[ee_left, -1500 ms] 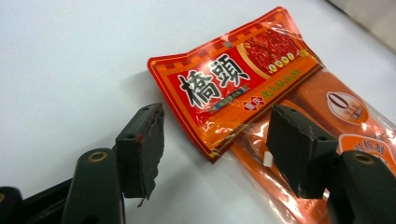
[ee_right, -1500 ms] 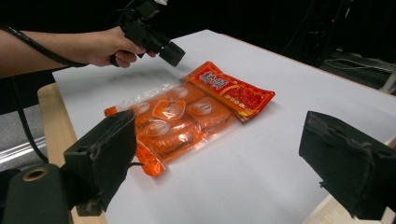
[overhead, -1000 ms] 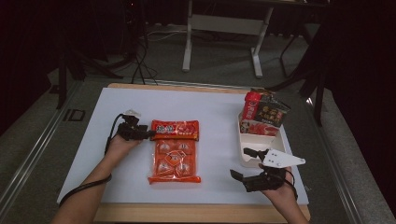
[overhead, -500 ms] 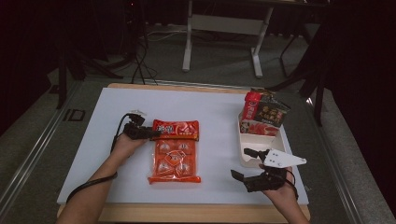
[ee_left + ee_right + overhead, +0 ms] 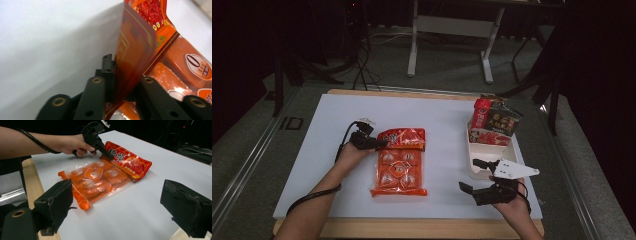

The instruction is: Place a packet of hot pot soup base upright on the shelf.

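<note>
A: In the left gripper view the orange bag (image 5: 140,50) runs off the top and right edges, and its lower corner is hidden between the black jaws at the bottom.

B: In the high view the print on the packets (image 5: 494,122) in the tray (image 5: 492,150), upper right, is too small to read. The person's forearms are cut off by the bottom edge.

A: In the right gripper view the right gripper (image 5: 120,205) is blurred, its jaws cut off at the bottom corners.
</note>
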Demonstrator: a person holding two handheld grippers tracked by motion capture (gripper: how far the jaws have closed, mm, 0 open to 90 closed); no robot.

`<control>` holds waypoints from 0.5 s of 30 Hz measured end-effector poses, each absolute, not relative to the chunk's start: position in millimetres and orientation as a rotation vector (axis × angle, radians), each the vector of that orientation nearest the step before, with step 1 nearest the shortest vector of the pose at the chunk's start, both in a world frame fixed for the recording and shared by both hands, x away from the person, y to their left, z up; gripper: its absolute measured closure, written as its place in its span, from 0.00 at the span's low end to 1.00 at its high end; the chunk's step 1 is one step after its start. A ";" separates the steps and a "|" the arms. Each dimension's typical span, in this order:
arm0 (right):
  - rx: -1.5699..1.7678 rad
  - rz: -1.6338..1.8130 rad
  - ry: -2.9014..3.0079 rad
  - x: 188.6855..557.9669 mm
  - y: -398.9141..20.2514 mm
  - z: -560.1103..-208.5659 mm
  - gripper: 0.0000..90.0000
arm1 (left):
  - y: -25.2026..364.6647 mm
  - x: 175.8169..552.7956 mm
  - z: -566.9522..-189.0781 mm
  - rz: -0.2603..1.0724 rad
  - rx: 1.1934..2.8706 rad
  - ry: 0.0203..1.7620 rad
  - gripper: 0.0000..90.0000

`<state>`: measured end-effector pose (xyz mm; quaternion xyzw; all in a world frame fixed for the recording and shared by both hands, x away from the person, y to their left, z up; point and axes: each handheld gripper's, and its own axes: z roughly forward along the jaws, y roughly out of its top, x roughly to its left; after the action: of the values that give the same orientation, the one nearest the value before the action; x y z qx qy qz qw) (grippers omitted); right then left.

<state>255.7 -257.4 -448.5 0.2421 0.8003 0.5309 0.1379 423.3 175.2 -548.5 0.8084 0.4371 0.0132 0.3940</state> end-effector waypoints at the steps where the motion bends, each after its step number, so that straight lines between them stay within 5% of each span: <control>1: 0.699 1.535 2.317 255.8 -257.2 -448.5 0.12 | 174.8 423.0 -548.0 0.039 2.053 1.111 0.97; 15: 0.712 1.548 2.327 256.0 -258.1 -447.7 0.12 | 174.0 411.8 -533.4 0.136 2.049 1.070 0.99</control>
<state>256.0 -258.1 -447.7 0.2447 0.8001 0.5325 0.1285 411.8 174.0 -533.4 0.8105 0.4232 0.0538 0.4013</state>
